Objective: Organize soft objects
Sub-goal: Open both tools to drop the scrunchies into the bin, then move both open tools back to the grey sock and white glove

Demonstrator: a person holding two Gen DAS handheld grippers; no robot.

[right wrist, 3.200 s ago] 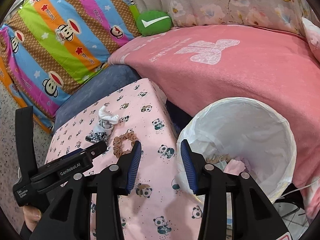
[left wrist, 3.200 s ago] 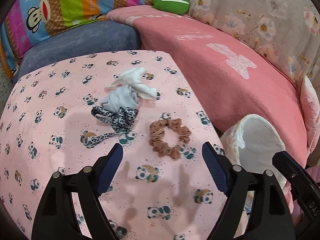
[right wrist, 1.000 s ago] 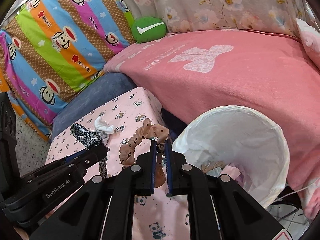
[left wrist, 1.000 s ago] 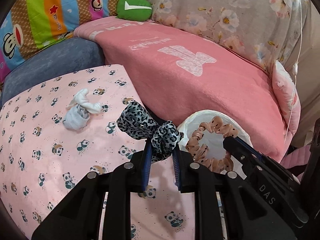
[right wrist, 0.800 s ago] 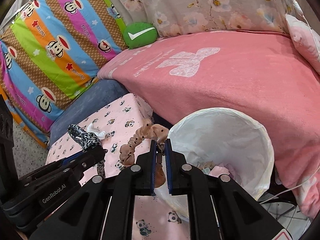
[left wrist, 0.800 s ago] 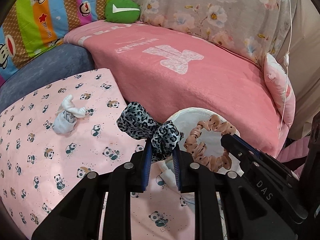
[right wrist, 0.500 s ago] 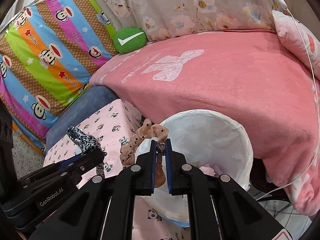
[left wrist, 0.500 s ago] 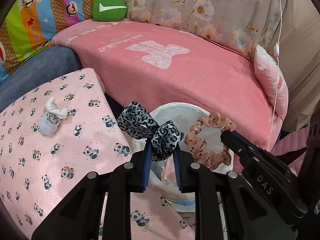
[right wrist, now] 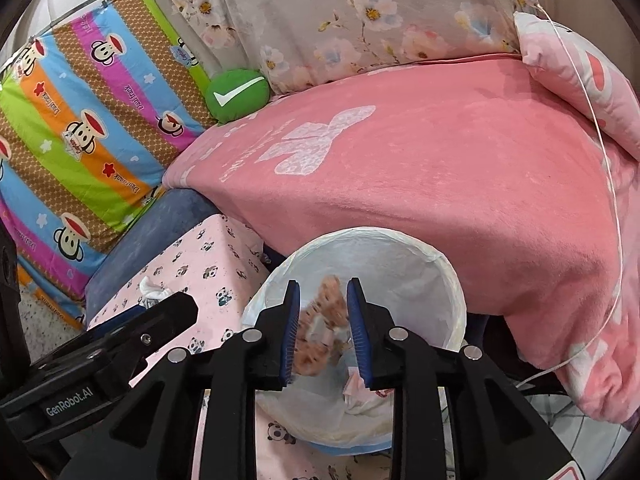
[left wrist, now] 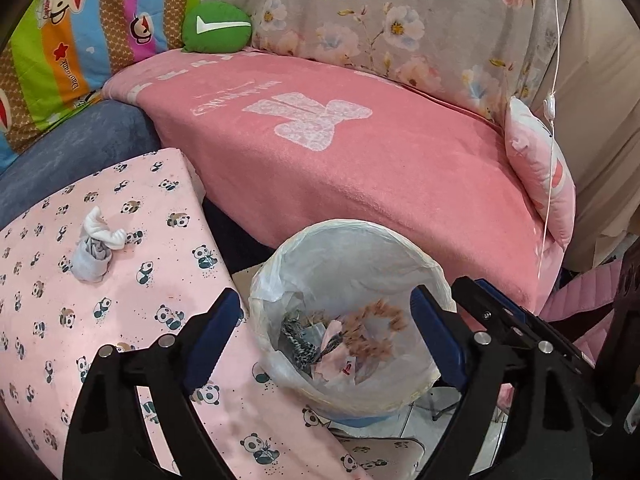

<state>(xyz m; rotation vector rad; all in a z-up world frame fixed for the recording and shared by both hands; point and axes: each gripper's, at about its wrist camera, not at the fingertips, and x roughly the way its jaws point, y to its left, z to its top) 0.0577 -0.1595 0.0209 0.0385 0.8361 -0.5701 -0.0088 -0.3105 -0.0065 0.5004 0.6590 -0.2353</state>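
Observation:
A white lined bin [left wrist: 424,256] [right wrist: 452,276] stands beside the panda-print surface [left wrist: 52,320] [right wrist: 200,256]. Inside it lie the leopard-print scrunchie [left wrist: 298,342] and the tan scrunchie [left wrist: 374,330], the latter blurred in the right wrist view [right wrist: 320,332]. My left gripper [left wrist: 326,336] hangs open over the bin with nothing held. Above the bin too, my right gripper [right wrist: 320,332] is open, with nothing gripped; the tan scrunchie shows between its fingers. A rolled grey-and-white sock [left wrist: 96,246] [right wrist: 154,290] lies on the panda surface to the left.
A pink blanket [left wrist: 340,152] [right wrist: 440,168] covers the sofa behind the bin. A green cushion [left wrist: 216,28] [right wrist: 236,94], a striped monkey-print pillow [right wrist: 80,128], a floral cover [left wrist: 380,20] and a small pink pillow [left wrist: 540,176] sit further back. A white cord [right wrist: 604,160] hangs at right.
Both grippers moved right over the bin and opened. The leopard scrunchie and the tan scrunchie have dropped out of the fingers into the bin.

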